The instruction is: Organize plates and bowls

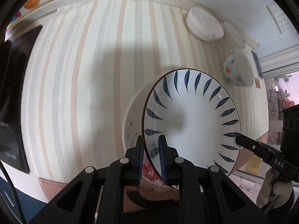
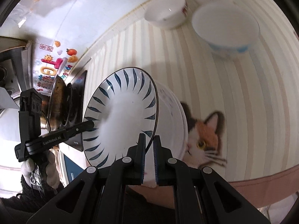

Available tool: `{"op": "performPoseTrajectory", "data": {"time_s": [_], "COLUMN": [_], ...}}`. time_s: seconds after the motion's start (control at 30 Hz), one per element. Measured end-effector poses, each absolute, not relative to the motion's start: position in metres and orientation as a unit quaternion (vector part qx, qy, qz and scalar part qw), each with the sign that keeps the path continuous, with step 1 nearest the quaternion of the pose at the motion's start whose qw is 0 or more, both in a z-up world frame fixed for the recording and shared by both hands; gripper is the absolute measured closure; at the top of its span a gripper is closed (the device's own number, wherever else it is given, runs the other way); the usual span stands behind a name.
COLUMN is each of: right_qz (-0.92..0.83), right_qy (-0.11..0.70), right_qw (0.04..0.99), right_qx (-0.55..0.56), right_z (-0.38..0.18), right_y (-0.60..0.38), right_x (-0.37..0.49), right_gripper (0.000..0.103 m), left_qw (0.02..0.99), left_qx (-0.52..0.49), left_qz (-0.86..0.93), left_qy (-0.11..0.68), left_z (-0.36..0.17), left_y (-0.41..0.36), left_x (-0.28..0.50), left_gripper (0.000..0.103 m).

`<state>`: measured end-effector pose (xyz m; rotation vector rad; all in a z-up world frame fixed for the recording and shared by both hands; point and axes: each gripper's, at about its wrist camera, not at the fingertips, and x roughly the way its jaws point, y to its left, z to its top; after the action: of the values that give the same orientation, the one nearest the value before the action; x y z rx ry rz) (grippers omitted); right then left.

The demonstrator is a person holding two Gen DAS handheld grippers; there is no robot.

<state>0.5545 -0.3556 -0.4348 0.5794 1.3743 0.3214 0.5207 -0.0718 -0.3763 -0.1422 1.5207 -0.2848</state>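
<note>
Both the left gripper [image 1: 151, 160] and right gripper [image 2: 149, 158] pinch opposite rims of the blue-leaf plate [image 1: 192, 119] above the striped tablecloth [image 1: 84, 74], so uneven hands could honestly tip it out.

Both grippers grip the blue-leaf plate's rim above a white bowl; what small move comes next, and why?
Probably lower the plate level, away from the white bowl beneath: left gripper and right gripper pinch opposite rims, and it hangs tilted.
</note>
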Motion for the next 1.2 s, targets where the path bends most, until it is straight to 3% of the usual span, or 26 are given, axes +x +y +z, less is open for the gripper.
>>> {"op": "performPoseTrajectory", "data": {"time_s": [0.9, 1.2], "right_qz": [0.169, 0.14], "right_qy": [0.657, 0.654], "right_qw": [0.704, 0.708], "right_qx": [0.211, 0.227], "right_z": [-0.475, -0.467], "right_y": [-0.345, -0.348], "right_x": [0.552, 0.547], "right_gripper": [0.094, 0.093], "left_qw": [0.715, 0.743], "left_qx": [-0.079, -0.073], "left_qz": [-0.051, -0.037], "left_qy": [0.693, 0.664], "left_z": [-0.413, -0.384], "left_y": [-0.081, -0.069], "left_x": [0.504, 0.494], "left_gripper": [0.09, 0.089]}}
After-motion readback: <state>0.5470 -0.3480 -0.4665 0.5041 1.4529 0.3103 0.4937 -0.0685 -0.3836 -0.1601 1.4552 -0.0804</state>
